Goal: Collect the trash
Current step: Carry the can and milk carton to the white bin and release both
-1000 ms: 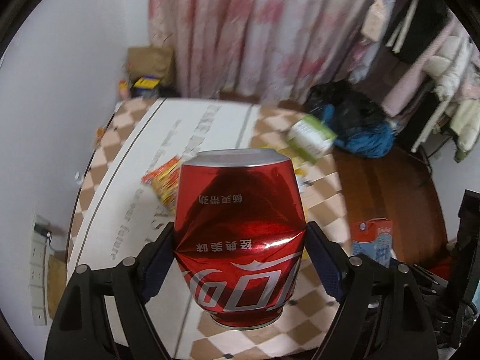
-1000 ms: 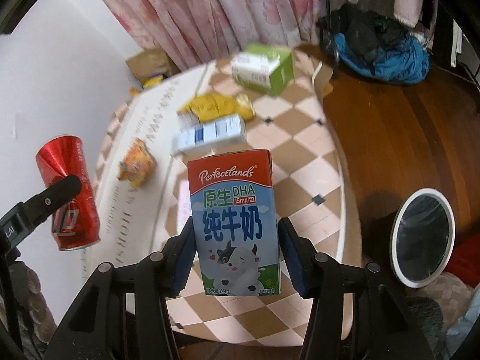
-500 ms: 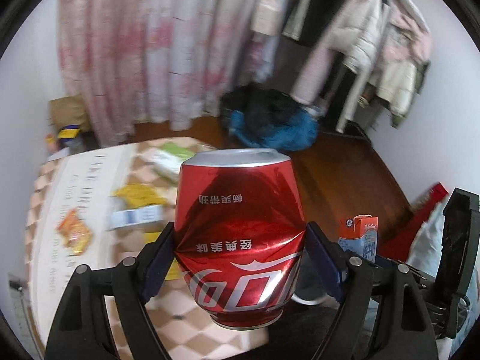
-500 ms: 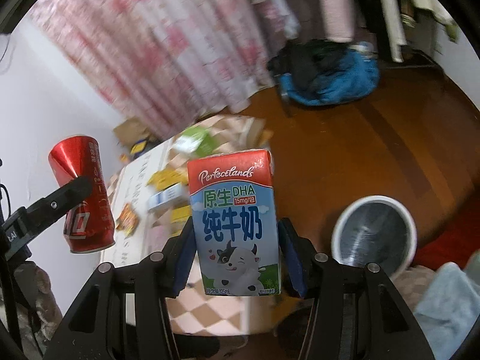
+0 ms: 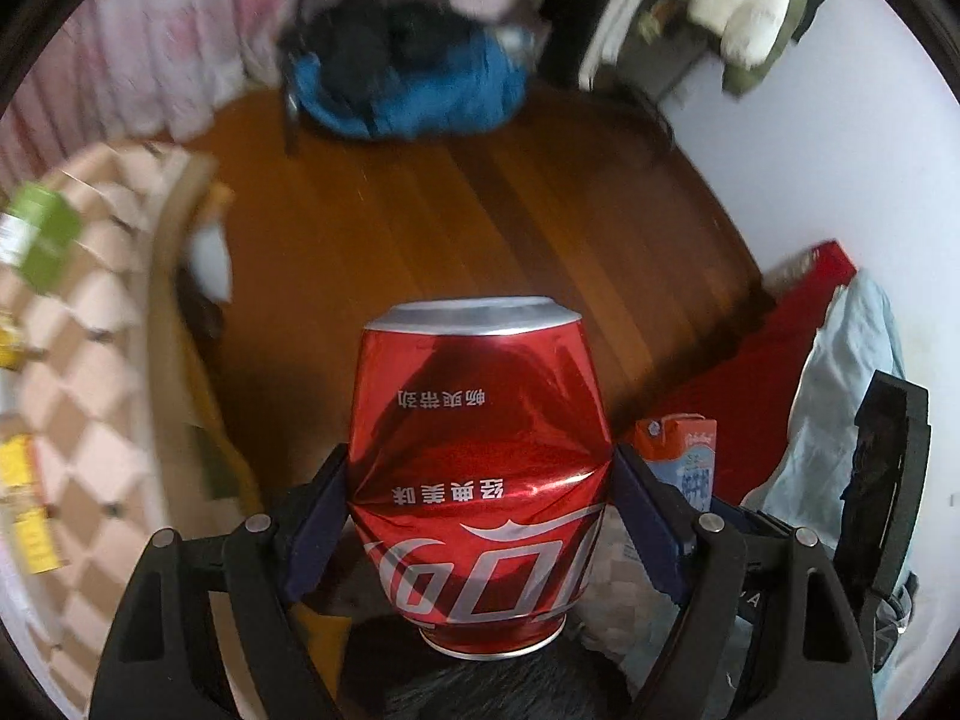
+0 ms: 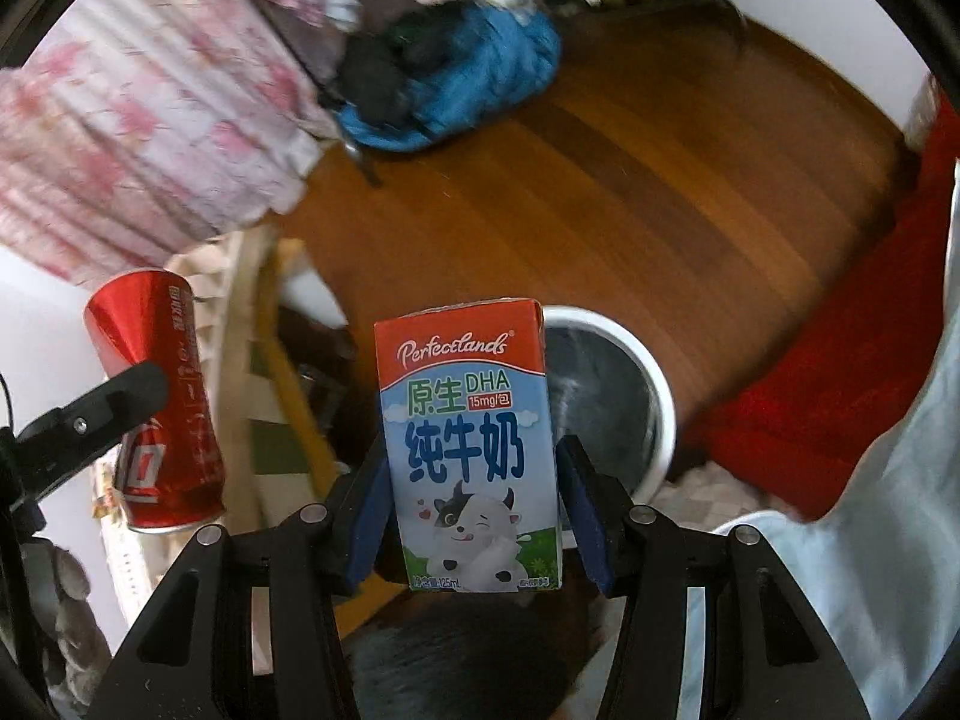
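We have the left gripper point(image 5: 480, 516) clamped on the dented can point(image 5: 480, 468), upright between the pads. Right gripper point(image 6: 471, 516) clamped on the milk carton point(image 6: 468, 450), long axis upright. The bin point(image 6: 657, 396) sits on the floor right behind and below the carton, so our right hand looks nearer; can hangs further left.

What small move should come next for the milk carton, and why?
Probably carry the milk carton a little further, over the white bin. The right hand-held gripper grips it, and the bin's open mouth lies just behind and to its right, so releasing now may miss.
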Demonstrator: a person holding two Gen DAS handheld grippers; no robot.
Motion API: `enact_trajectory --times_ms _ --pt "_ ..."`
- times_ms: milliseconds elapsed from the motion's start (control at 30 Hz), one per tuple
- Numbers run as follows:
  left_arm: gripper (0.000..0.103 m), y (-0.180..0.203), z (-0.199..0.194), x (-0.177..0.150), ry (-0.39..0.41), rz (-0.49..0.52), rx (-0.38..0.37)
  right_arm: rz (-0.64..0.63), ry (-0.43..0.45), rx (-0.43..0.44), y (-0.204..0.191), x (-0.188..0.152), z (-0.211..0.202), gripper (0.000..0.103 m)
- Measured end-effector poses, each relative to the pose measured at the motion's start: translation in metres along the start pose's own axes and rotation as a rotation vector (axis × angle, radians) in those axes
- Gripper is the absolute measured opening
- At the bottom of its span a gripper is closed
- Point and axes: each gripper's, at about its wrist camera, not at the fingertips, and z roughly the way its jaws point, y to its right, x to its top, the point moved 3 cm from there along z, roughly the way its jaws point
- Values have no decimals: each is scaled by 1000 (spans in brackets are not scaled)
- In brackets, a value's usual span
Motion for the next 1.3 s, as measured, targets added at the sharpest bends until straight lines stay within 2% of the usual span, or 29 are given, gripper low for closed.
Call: enact_trajectory --times_ms 100,233,300,333,400,467,500,533,800,1000,1300 --pt "82 3 33 5 -74 -34 -37 29 -36 -9 20 8 23 55" --pt "83 11 57 8 -136 -59 -60 50 -81 -19 34 14 51 55" --pt "92 11 65 12 -156 -67 -59 66 -101 -23 41 16 62 56" --pt "100 12 65 11 -158 -69 -55 70 -111 -23 42 17 66 56" --pt "100 11 64 11 -150 -68 -43 82 -127 -42 45 19 76 57" --pt "100 11 62 10 -143 -68 -31 91 -142 -52 47 18 83 73" --pt "100 11 58 8 -133 -66 -20 96 -146 -55 49 16 83 92" --pt "100 10 56 8 -124 -63 -8 95 -147 -56 49 16 84 100" --pt "100 3 16 -6 -14 45 235 21 -173 -173 37 6 57 102" --pt "100 10 -10 -20 26 91 287 -27 -166 -206 24 1 28 102" --pt "100 21 -41 -26 67 118 289 -34 -109 -204 20 -11 -26 102"
